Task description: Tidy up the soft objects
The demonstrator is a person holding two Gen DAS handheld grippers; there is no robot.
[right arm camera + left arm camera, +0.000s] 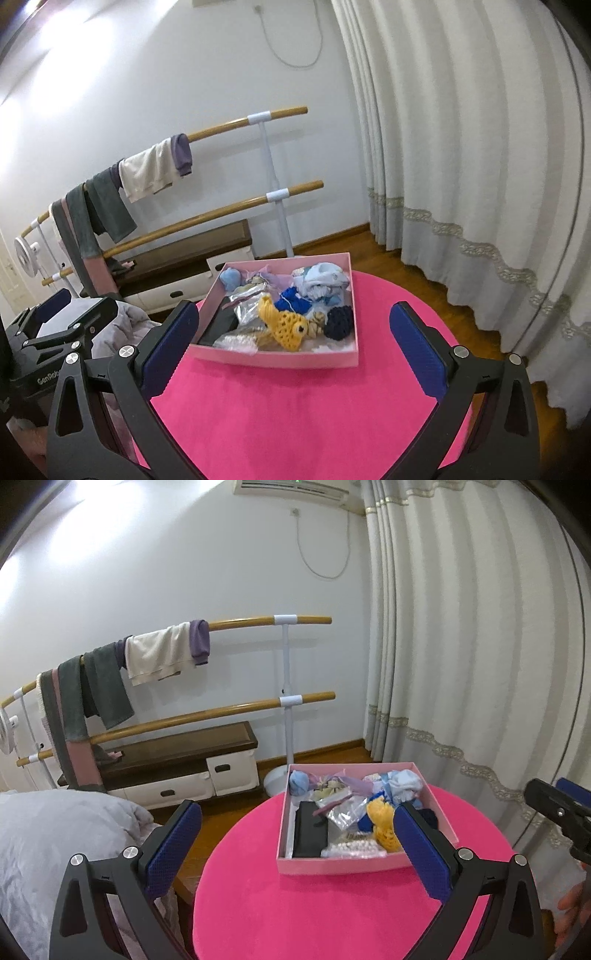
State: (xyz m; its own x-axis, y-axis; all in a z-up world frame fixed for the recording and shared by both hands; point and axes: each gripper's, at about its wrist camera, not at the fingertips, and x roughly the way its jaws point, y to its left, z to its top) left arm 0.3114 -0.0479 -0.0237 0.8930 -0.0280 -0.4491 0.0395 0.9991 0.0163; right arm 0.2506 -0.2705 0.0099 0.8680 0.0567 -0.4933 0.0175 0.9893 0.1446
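Both grippers hang in the air on the near side of the pink box (280, 360), and both point at it. The left gripper (297, 840) has its two blue fingers wide apart and holds nothing. The right gripper (293, 338) is the same, fingers far apart and empty. In the right wrist view the left gripper sits low to the left of the box. The finger pads (173, 347) are dark blue and bumpy, on black plastic arms with round silver screws.

The box is flat, square and made of thin pink card, with no lid. It rests on the far part of a round table (303, 413) covered in fuzzy bright pink cloth. The box is turned a little, so one corner points toward the right gripper.

Inside the box lies a yellow knitted fish (284, 325). It lies long ways from the back left of the box to the front right, with its black eye at the front end. Just right of the fish is a dark blue knitted ball (340, 321). Behind the fish are a bright blue knitted piece (293, 299) and a soft pale blue cloth bundle (325, 278). A light blue ball (231, 277) sits in the back left corner of the box. Left of the fish are a shiny crinkly bag (245, 308) and a flat black case (309, 834)
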